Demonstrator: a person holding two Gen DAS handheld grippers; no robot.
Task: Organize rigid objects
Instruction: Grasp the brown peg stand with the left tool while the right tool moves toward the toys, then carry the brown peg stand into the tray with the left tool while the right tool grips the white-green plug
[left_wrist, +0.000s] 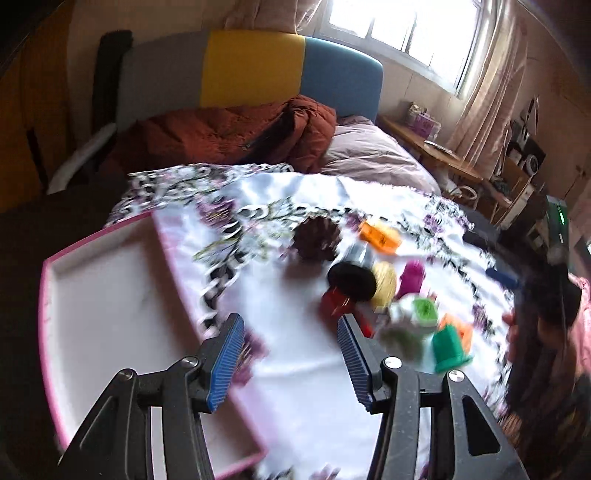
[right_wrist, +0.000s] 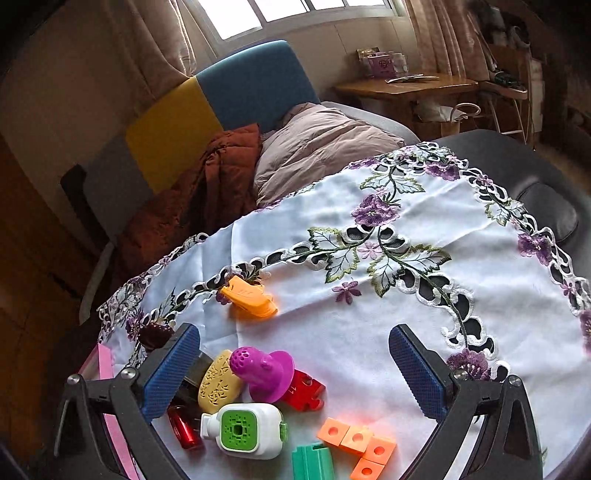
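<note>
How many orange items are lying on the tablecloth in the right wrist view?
2. An orange clip lies alone toward the cloth's far left side; a chain of orange cubes sits at the bottom edge beside the green block. More may be hidden below the frame.

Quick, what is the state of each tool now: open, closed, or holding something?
Left tool: open, holding nothing.
Right tool: open, holding nothing; it hangs over the toys.

toys (right_wrist: 258, 398) lie clustered on the tablecloth (right_wrist: 369, 325), right of the tray (left_wrist: 110, 295).
</note>
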